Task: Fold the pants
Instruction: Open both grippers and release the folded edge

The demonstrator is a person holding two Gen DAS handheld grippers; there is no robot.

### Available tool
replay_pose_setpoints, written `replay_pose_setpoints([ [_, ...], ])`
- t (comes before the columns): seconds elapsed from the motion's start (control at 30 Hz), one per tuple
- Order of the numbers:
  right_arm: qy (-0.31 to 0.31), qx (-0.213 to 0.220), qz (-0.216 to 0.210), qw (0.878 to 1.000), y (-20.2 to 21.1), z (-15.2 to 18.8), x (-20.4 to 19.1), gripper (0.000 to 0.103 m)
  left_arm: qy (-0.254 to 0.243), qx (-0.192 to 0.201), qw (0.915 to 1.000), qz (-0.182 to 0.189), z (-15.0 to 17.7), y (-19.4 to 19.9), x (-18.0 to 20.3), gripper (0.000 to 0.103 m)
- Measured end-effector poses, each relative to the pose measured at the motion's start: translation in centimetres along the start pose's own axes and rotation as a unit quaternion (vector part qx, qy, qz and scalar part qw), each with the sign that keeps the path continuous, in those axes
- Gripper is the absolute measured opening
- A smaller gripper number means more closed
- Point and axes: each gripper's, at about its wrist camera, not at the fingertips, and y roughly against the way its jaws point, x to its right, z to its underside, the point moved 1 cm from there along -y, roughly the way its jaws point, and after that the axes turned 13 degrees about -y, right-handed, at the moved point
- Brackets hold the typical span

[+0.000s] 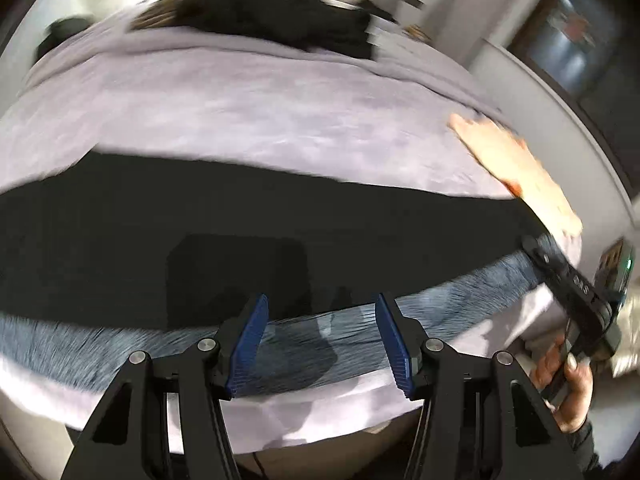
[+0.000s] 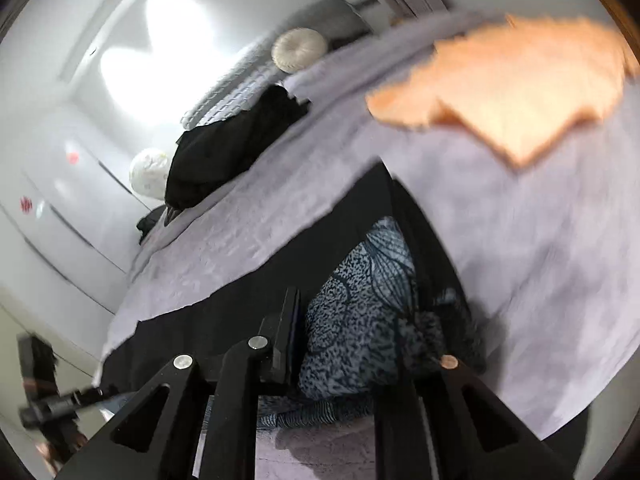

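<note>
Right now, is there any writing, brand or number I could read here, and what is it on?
None can be read for certain.
White marks on the right gripper: maybe letters, too blurred.
Red stickers on the white cupboard: shapes, no words.
Framed picture: blurred, nothing legible.

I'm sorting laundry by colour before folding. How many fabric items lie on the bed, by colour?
Black: 2, the long black pants near the bed's front edge and a black heap at the far end.
Blue patterned: 1, a garment beside the pants.
Orange: 1, a cloth.
Total: 4, on the lilac bedspread.
</note>
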Motion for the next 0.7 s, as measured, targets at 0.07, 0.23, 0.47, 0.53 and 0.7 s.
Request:
replay_pose_setpoints([
  [0.07, 0.031, 0.013, 0.012, 0.999, 0.6, -0.4, -1.1, 0.017, -0.032, 0.007, 0.9993, 0.017, -1.4, -0.3, 2.1, 0.072],
  [0.23, 0.007, -0.05, 0.096, 0.994, -3.1, -0.6, 2.0, 0.028, -0.104, 0.009, 0.994, -0.031, -2.6, -3.6, 5.4, 0.102],
  [0.47, 0.021, 0.027, 0.172, 0.985, 0.9, -2.5, 1.7, 0.084, -0.077, -0.062, 0.9947, -0.03, -1.2, -7.8, 4.2, 0.102],
  [0.53, 0.04, 0.091, 0.187, 0.977, 3.4, -2.7, 0.3, 0.086, -0.064, -0.035, 0.9968, -0.033, -1.4, -5.8, 4.0, 0.102],
  [0.7, 0.145, 0.037, 0.096, 0.984, 1.7, 1.6, -6.1, 0.087, 0.006, 0.004, 0.997, -0.078, -1.8, -2.9, 0.5, 0.102],
])
